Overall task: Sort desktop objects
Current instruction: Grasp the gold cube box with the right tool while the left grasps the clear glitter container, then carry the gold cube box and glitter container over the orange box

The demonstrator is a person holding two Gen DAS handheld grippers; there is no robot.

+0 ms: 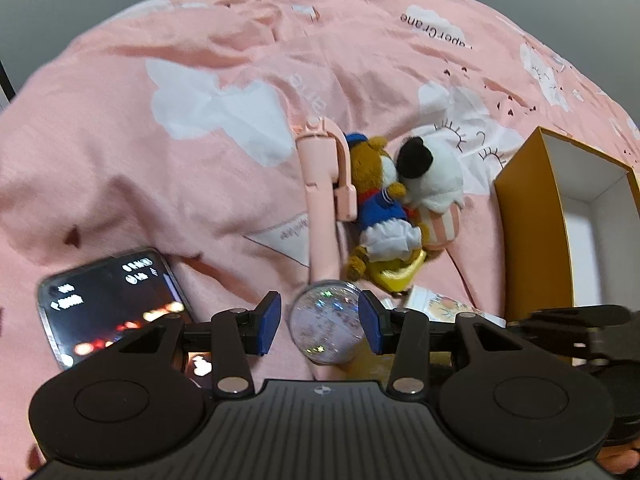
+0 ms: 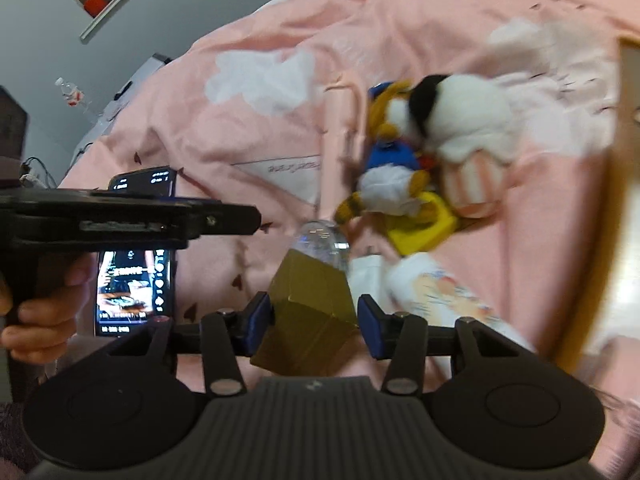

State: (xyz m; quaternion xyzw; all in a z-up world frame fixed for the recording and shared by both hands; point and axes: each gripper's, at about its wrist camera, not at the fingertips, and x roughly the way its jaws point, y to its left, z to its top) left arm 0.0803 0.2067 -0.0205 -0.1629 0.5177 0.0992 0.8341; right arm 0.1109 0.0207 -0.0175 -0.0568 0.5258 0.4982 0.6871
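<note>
Pink bedding (image 1: 120, 168) printed with white clouds and small dark hearts covers the whole surface, with a grey wall behind it. One cloud carries lettering that reads, upside down, "aperCrane"; other script on the fabric is too blurred to read.

Between the spread blue pads of the left gripper (image 1: 320, 322) sits a clear glitter ball (image 1: 327, 322), see-through and flecked with shiny specks and a small star; neither pad visibly touches it. From the right wrist view the ball stands on a dull gold faceted base (image 2: 310, 320), and that base lies between the right gripper (image 2: 316, 326) fingers, which are also spread; its left pad looks to be against the base, the right pad apart.

Just beyond the ball lies a pink folded selfie stick (image 1: 322, 200), beside a brown plush bear in a blue sailor outfit (image 1: 380, 196) and a white plush with a black patch in a striped pink cup (image 1: 432, 184). A yellow toy (image 1: 396, 274) is under the bear's legs, and a small floral packet (image 1: 440, 304) is near it. An orange box with a white interior (image 1: 560, 220) stands open to the right. A lit phone (image 1: 112, 300) rests at left; its screen text is unreadable.
</note>
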